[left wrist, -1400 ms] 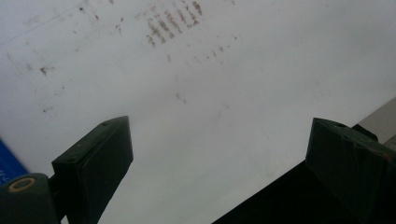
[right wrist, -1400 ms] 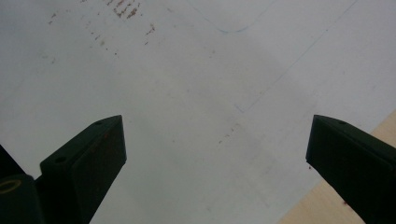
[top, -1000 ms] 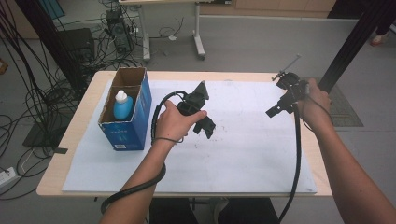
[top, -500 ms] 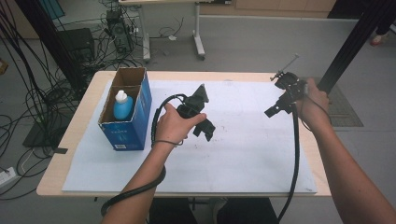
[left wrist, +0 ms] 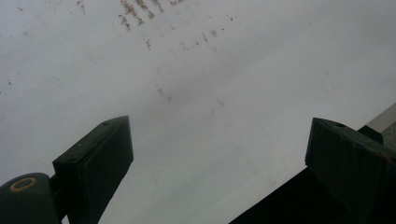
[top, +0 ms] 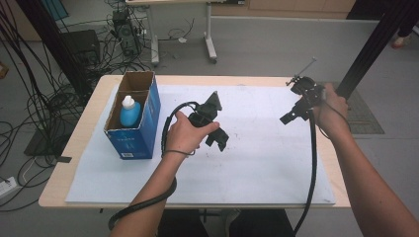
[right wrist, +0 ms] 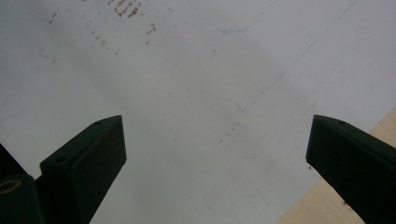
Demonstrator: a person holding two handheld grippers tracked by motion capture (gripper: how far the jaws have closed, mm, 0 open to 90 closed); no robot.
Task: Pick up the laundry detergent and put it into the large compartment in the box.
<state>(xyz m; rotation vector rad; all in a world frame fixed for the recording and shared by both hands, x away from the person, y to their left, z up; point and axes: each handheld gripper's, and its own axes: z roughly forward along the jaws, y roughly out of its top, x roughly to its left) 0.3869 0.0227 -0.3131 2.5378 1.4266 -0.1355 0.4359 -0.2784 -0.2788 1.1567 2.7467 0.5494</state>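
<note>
Almost nothing has moved: both black hand-held grippers hover as before. Left gripper (top: 217, 139) is wide open and empty above the middle of the white paper sheet (top: 257, 163); right gripper (top: 289, 117), equally open and empty, is near the sheet's right edge. One blue cardboard box (top: 132, 140) holds one blue bottle (top: 129, 111), well apart to the left.

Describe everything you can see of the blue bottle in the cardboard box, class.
The blue bottle stands upright inside the open-topped cardboard box at the table's left side. Its body is light blue and looks like plastic, narrowing to a white cap at the top. Just its upper part shows above the box wall; the lower part is hidden, so any label cannot be made out. It sits in the nearer part of the box. Nothing grips it: the left gripper hangs over the white sheet to its right, apart from the box.
</note>
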